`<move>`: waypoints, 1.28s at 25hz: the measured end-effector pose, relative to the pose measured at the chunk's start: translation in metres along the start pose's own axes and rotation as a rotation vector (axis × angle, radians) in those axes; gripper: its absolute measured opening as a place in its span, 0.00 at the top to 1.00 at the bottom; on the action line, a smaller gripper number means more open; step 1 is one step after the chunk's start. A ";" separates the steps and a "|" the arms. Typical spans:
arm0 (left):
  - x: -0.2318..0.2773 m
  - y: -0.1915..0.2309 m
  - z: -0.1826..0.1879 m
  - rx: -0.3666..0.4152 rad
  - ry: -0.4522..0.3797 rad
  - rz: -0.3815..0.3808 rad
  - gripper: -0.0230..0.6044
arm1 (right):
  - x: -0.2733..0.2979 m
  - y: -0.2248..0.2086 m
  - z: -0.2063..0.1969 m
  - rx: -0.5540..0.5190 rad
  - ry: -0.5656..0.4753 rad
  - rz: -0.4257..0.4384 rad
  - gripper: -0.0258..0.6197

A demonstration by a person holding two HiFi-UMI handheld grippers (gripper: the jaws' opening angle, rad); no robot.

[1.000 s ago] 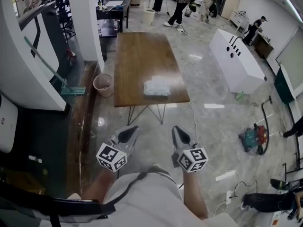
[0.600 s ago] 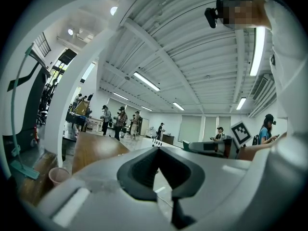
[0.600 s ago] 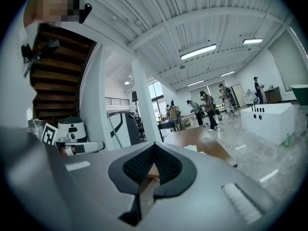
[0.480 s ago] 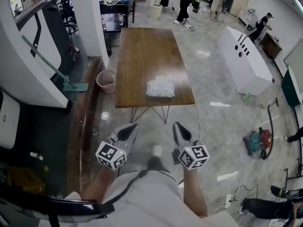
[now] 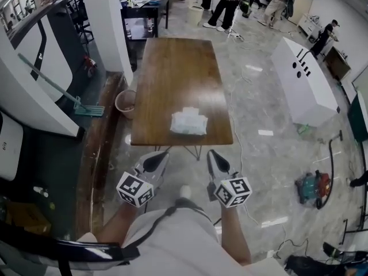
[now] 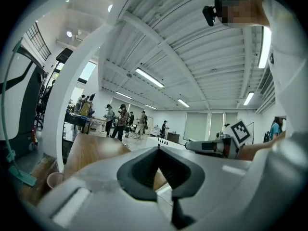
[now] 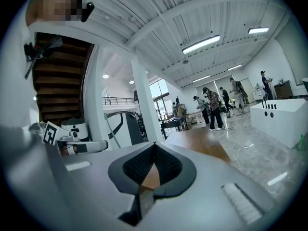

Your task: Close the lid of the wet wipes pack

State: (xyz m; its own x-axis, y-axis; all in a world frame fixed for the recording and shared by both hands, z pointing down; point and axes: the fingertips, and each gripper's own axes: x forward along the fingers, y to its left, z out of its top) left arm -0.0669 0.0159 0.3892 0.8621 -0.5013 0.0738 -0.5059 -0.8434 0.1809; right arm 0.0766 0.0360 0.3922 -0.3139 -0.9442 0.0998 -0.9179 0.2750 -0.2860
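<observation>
The wet wipes pack (image 5: pixel 188 122), white and crumpled-looking, lies near the front edge of a long wooden table (image 5: pixel 178 68). Its lid is too small to make out. My left gripper (image 5: pixel 158 159) and right gripper (image 5: pixel 213 157) hang side by side over the floor, short of the table's near edge and apart from the pack. Both point level toward the table. In the left gripper view the left gripper (image 6: pixel 158 148) has its jaws meeting with nothing between them. The right gripper (image 7: pixel 154 145) looks the same in its own view. Neither gripper view shows the pack.
A pink bucket (image 5: pixel 125 102) and a green mop (image 5: pixel 86 109) stand left of the table beside a white pillar (image 5: pixel 106 22). A white cabinet (image 5: pixel 307 85) and a vacuum (image 5: pixel 313 187) with its hose are on the floor at right. Several people stand at the far end.
The table and the pack have come nearer and slid slightly left in the head view. Both grippers stay shut in the same places in the picture.
</observation>
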 end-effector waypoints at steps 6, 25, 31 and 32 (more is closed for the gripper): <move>0.056 0.011 0.001 -0.007 0.007 0.031 0.96 | 0.031 -0.047 0.010 -0.013 0.035 0.050 0.95; 0.148 0.032 -0.017 -0.042 0.052 0.159 0.96 | 0.086 -0.131 0.004 0.002 0.142 0.214 0.95; 0.152 0.042 -0.021 -0.031 0.091 0.192 0.96 | 0.100 -0.133 -0.012 0.011 0.181 0.234 0.95; 0.152 0.046 -0.023 -0.029 0.099 0.201 0.96 | 0.104 -0.133 -0.016 0.005 0.190 0.239 0.95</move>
State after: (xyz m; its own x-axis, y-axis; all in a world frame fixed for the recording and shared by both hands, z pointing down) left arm 0.0417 -0.0949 0.4316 0.7431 -0.6365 0.2065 -0.6683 -0.7217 0.1804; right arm 0.1621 -0.0960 0.4555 -0.5608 -0.8021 0.2055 -0.8117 0.4836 -0.3275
